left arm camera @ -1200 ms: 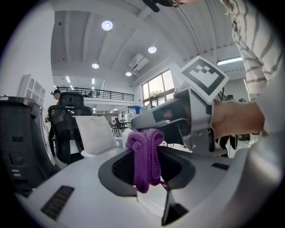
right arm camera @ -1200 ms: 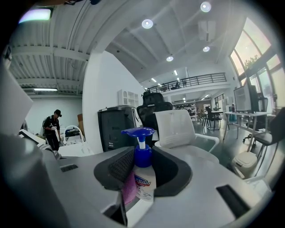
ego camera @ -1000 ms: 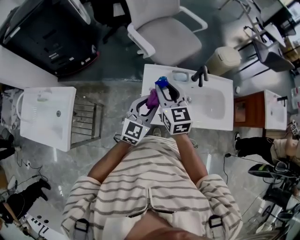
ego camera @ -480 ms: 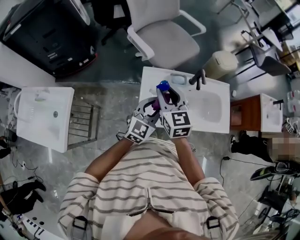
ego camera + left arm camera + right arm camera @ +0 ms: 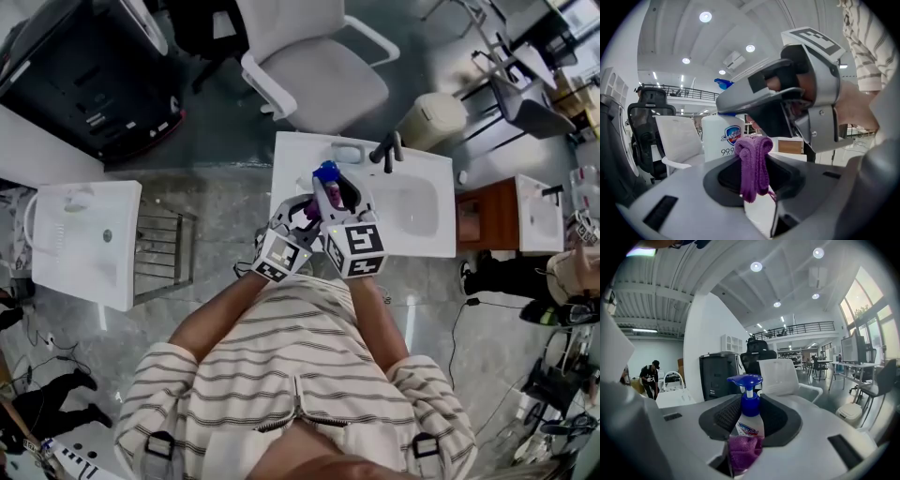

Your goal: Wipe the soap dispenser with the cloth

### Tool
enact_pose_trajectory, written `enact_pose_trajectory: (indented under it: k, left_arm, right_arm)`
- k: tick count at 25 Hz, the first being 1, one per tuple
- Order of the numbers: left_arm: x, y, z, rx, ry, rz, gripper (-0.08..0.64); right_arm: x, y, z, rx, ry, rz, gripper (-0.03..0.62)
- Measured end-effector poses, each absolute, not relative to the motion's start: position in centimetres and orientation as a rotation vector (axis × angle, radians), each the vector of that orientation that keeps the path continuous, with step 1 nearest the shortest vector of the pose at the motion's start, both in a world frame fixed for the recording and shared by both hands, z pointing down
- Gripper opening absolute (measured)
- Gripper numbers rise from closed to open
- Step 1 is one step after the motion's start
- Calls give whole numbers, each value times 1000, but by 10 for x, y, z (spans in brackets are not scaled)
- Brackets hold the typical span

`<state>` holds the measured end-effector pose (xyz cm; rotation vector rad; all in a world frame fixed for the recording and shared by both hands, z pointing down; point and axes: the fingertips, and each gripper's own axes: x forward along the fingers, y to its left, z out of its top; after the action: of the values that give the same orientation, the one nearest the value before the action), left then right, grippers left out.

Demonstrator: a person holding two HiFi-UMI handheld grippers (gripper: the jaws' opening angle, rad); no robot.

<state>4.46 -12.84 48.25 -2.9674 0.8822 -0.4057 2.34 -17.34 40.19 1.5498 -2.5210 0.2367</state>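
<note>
Since a second ago my left tool (image 5: 305,208) has slid in toward the right tool (image 5: 333,187), so the two marker cubes now sit nearly side by side. The right tool has kept its place and its grip.

I count two tools, one soap dispenser (image 5: 749,420) and one purple cloth (image 5: 753,161). There is also one faucet (image 5: 386,148) ahead and to the right of the right tool, and one office chair (image 5: 314,75) beyond both. Three white washbasin units show in the head view, and the middle one is my bench (image 5: 427,239).

The left tool is clamped narrow on the cloth, which is bunched into a roll hanging between its pads. The right tool stands wide around the dispenser, whose white body is between its pads and whose blue pump rises above them. The dispenser is upright on the bench.

From the right tool the cloth lies just in front of the bottle's lower half. It seems to touch it, though I cannot be sure at this angle.
</note>
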Motion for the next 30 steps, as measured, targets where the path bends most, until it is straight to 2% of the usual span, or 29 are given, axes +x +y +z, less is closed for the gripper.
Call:
enact_pose_trajectory:
  k: [19, 30]
  left_arm:
    - [29, -121, 511, -3009, 976, -491, 120]
    - [18, -120, 484, -2979, 1018, -394, 120]
  right_arm:
    - [42, -166, 403, 1566, -2522, 261, 132]
    - [39, -165, 405, 1559, -2525, 232, 132]
